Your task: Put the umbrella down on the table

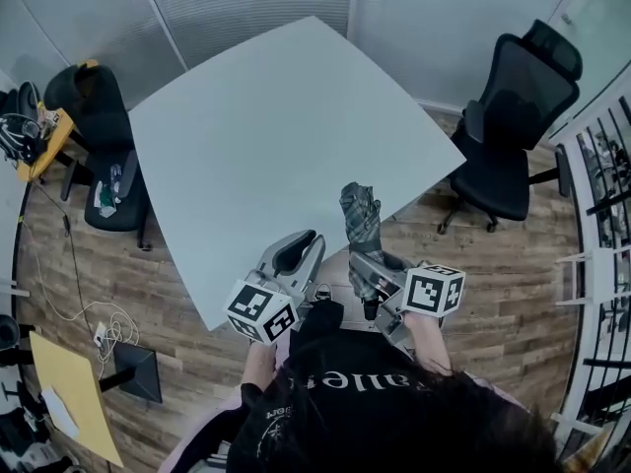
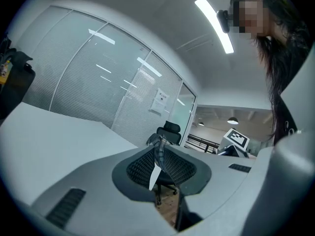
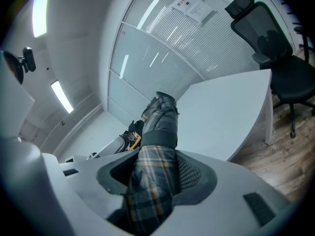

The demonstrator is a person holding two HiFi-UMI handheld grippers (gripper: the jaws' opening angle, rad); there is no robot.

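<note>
Two grippers, one umbrella, and only one of them is doing any work. Head view first: the right gripper (image 1: pixel 367 276) has the folded plaid umbrella (image 1: pixel 360 215) standing roughly upright at the near edge of the white tabletop (image 1: pixel 266 136), up in the air and not resting on it. The left gripper (image 1: pixel 299 252) sits just beside it at that same near edge, carrying nothing. A black office chair (image 1: pixel 513 116) stands off the tabletop's far-right side, well out of the way. Left gripper view: its fingers are only a narrow slit apart with nothing between them. You can see floor through the gap, and the umbrella shows up beyond them, not in them. Right gripper view: fingers clamped on the umbrella's wrapped body, its tip pointing up and out toward the tabletop. So I'd call this the carry-over step, nothing set down yet. Next move as I read it: bring the umbrella over the tabletop, tip it flat, lower it until it lies along the surface, then spread the right fingers. Let go on the edge and it'll probably topple off.
</note>
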